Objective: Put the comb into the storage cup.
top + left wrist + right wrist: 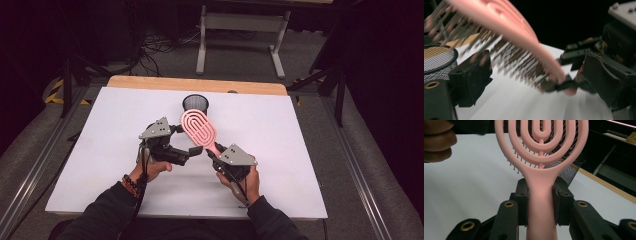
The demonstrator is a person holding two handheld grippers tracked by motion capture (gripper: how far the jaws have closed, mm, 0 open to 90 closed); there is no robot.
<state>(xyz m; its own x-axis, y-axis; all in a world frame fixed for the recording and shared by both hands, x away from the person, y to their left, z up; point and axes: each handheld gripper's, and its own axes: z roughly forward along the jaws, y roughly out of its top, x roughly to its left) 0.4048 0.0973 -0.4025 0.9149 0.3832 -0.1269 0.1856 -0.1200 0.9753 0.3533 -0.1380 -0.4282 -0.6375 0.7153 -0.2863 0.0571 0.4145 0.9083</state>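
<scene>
I work over the white table [100, 150], and I place everything from the mesh cup [195, 103] at its far middle. The pink brush [198, 130] hangs in the air just on my side of the cup, head toward it, handle pointing back at me. My right gripper [214, 155] is clamped on that handle, pads tight on both sides. My left gripper [187, 150], nearer me than the cup and left of the brush, has its jaws apart with nothing between the pads. I judge I am mid-carry; next I must upend the brush and lower it into the cup. The bristles blur, and the handle's end is cut off.
</scene>
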